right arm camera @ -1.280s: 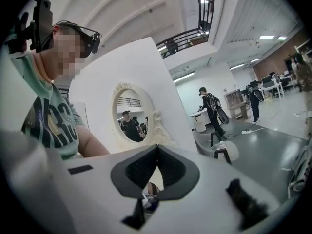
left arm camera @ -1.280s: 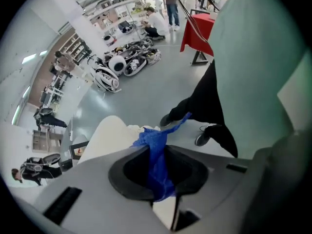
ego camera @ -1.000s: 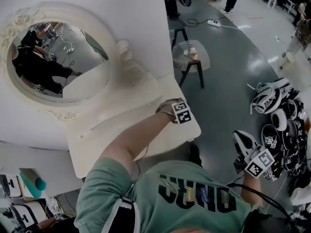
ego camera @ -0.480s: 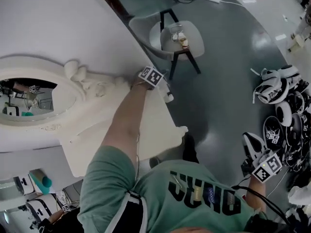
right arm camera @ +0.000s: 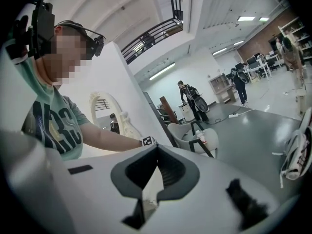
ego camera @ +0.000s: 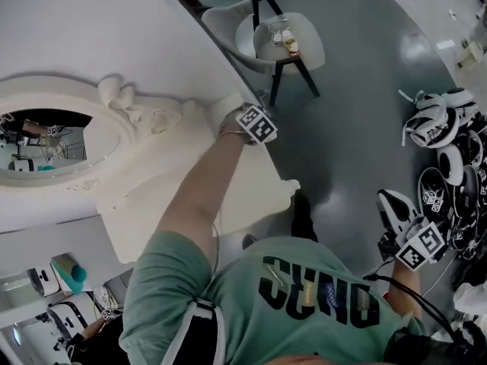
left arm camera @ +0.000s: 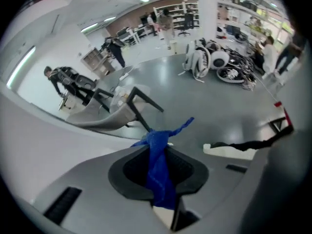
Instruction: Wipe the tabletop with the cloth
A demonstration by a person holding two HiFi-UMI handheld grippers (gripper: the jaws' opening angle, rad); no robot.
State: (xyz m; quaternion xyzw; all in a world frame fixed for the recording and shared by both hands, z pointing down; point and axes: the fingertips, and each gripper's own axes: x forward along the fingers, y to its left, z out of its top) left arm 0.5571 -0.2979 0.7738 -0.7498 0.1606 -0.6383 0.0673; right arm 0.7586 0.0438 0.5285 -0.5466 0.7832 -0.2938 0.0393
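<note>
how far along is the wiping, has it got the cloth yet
Done: the blue cloth is clamped in the left gripper. In hand: that gripper is reached out over the far corner of the white tabletop, beside the oval mirror; contact with the surface cannot be seen. Left: no wiped or dirty patch shows, so coverage cannot be judged. The right gripper hangs shut and empty at the person's side.

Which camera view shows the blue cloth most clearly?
The left gripper view: the blue cloth is pinched between the left gripper's shut jaws, filling the centre. In the head view and the right gripper view, no cloth is visible.
</note>
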